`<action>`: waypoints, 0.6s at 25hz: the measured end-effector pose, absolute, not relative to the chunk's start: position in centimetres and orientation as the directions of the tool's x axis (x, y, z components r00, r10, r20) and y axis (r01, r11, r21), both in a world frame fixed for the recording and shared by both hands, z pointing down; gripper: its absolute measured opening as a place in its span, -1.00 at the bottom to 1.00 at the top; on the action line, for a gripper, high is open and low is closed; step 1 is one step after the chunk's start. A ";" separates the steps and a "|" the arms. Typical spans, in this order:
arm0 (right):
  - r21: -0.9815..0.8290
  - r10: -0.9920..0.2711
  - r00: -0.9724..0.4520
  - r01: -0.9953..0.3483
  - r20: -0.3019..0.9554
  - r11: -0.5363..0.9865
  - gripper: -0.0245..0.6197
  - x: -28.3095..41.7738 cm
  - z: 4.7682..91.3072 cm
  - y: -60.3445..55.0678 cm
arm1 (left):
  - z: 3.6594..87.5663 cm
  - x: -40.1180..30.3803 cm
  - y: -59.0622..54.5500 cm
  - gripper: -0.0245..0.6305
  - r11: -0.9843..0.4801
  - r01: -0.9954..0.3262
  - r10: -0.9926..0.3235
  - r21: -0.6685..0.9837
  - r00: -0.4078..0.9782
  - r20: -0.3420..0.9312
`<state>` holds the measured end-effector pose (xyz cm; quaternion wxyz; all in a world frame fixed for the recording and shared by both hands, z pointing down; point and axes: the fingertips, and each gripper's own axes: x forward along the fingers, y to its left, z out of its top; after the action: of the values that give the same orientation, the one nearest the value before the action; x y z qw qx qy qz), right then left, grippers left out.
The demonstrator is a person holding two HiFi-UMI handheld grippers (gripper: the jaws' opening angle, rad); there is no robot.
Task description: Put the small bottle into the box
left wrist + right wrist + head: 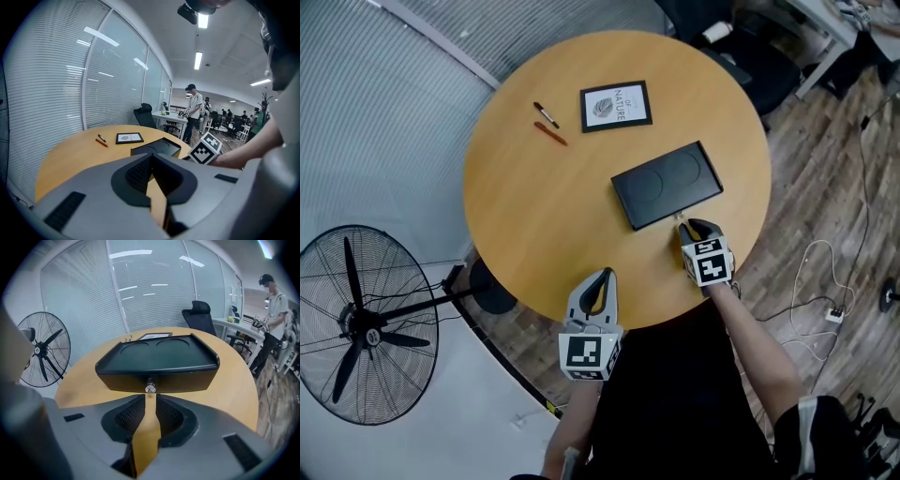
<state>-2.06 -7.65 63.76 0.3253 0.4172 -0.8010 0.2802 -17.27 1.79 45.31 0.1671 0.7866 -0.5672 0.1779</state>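
"How far along is it?"

"Barely starting, I'd say. The box (667, 184) is sitting on the desk (534, 216), seemingly closed, and I'm seeing no bottle anywhere."

"And the tools?"

"The right tool (150, 398) is hovering slightly parted, with the box's knob (150, 387) just off its tips at twelve o'clock. The left tool (152, 156) is idling, pinched together and empty."

Head view steeply down over table (534, 206), gripper views low, facing box (666, 185) (shared)
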 end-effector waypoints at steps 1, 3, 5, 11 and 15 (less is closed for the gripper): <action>-0.174 -0.491 -0.436 -0.853 0.754 0.492 -0.67 -1.9 63.6 -7.4 | 45.2 -17.3 1.9 -0.93 -0.304 -0.951 -0.834 0.062 0.297 0.465; -0.165 -0.501 -0.428 -0.859 0.752 0.485 -0.68 -1.7 63.1 -6.7 | 45.0 -17.4 2.3 -0.93 -0.312 -0.948 -0.836 0.065 0.307 0.454; -0.158 -0.513 -0.424 -0.861 0.746 0.483 -0.70 -1.5 62.6 -6.2 | 44.6 -17.4 2.6 -0.93 -0.321 -0.945 -0.839 0.066 0.316 0.444; -0.119 -0.547 -0.398 -0.872 0.737 0.475 -0.74 -1.1 61.1 -4.1 | 44.0 -17.8 3.9 -0.93 -0.351 -0.934 -0.843 0.072 0.349 0.410; -0.092 -0.585 -0.402 -0.868 0.705 0.487 -0.75 -1.2 59.0 -3.0 | 44.3 -17.6 4.6 -0.93 -0.372 -0.924 -0.834 0.091 0.375 0.404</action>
<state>-1.23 -3.04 59.01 0.3087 0.4511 -0.8052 0.2299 -17.60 4.62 44.26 0.1529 0.8150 -0.5392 0.1470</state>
